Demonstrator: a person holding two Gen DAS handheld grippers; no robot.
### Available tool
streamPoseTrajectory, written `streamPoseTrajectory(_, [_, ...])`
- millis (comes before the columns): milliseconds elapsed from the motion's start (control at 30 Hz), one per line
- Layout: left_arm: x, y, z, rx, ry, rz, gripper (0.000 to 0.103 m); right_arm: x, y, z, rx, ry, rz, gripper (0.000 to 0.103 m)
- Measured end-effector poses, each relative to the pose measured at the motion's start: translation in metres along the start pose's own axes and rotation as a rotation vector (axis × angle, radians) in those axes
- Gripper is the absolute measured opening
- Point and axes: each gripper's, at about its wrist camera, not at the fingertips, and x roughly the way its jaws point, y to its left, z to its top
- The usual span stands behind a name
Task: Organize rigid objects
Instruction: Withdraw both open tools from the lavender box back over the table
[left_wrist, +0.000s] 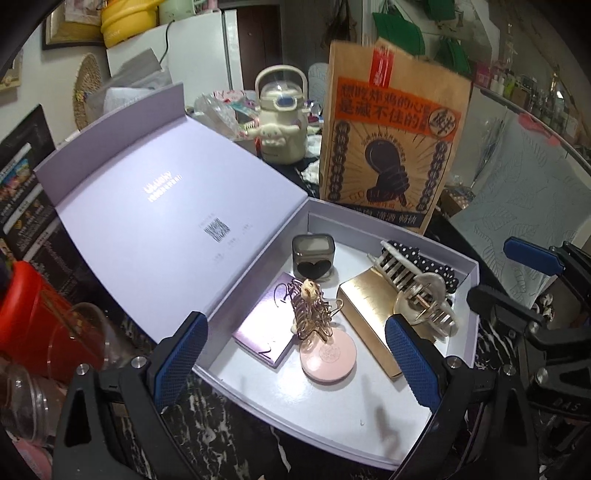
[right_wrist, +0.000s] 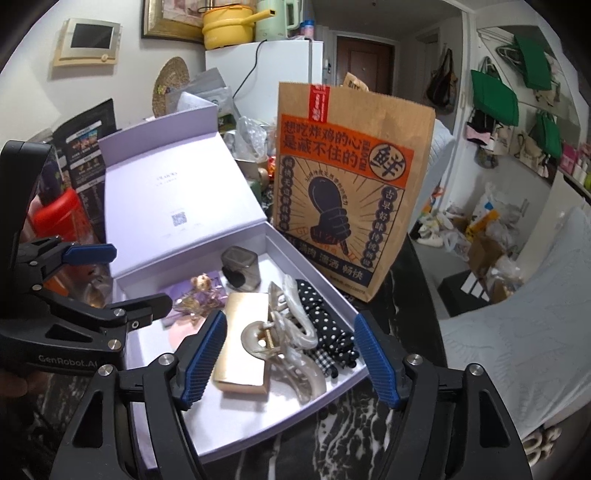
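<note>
Blue-padded left tongs (left_wrist: 295, 354) stand wide apart above the near part of the lilac box (left_wrist: 369, 446), with nothing between them; the wire hair clip (left_wrist: 314, 314) with a small bear on it lies just ahead of them, resting on the purple case (left_wrist: 258, 332) and the pink round compact (left_wrist: 328, 358). Right tongs (right_wrist: 291, 362) are also apart and empty, their pads having just been spreading. Below and between them lie the gold box (right_wrist: 243, 347) and the pearly claw clip (right_wrist: 291, 339), which leans across the gold box's right edge. Neither pair touches anything.

Counted inside the box: one wire clip, one purple case, one pink compact, one gold box, one pearly claw clip, one dark square jar (left_wrist: 314, 254) with a black heart on its front, and one black dotted cloth hair piece (right_wrist: 325, 317) along the right wall. The jar stands upright at the far wall, apart from the rest.

One lid (left_wrist: 147, 206) stands raised on the box's left side. One brown paper bag (right_wrist: 347, 192) stands upright just behind the box on the dark marbled surface (right_wrist: 332, 443). One cream kettle (left_wrist: 280, 118) sits farther back, left of the bag.
</note>
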Motion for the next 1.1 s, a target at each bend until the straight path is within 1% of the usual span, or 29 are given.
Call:
streamPoseTrajectory(33, [-0.004,0.0,0.0,0.002,-0.007,0.002,0.098,-0.003,0.001,0.0,-0.001,-0.005,0.004,0.076])
streamPoseTrajectory(167, [-0.018,0.0,0.003,0.005,-0.038,0.003,0.098,-0.022,0.008,0.003,-0.023,-0.036,-0.007,0.077])
streamPoseTrajectory(300, [-0.037,0.001,0.002,-0.006,-0.059,-0.011,0.098,-0.039,0.012,0.007,-0.035,-0.049,-0.037,0.077])
streamPoseTrajectory(667, [-0.082,0.002,-0.001,-0.003,-0.136,-0.004,0.098,-0.085,0.018,0.01,-0.033,-0.11,-0.041,0.079])
streamPoseTrajectory(900, [-0.11,-0.001,-0.011,0.008,-0.171,0.009,0.098,-0.11,0.027,0.001,-0.038,-0.133,-0.035,0.08])
streamPoseTrajectory(1000, [-0.118,-0.004,-0.018,0.012,-0.176,0.01,0.098,-0.118,0.03,-0.005,-0.034,-0.142,-0.042,0.085])
streamPoseTrajectory(1100, [-0.125,-0.006,-0.026,0.014,-0.178,0.011,0.098,-0.124,0.032,-0.011,-0.024,-0.14,-0.054,0.085])
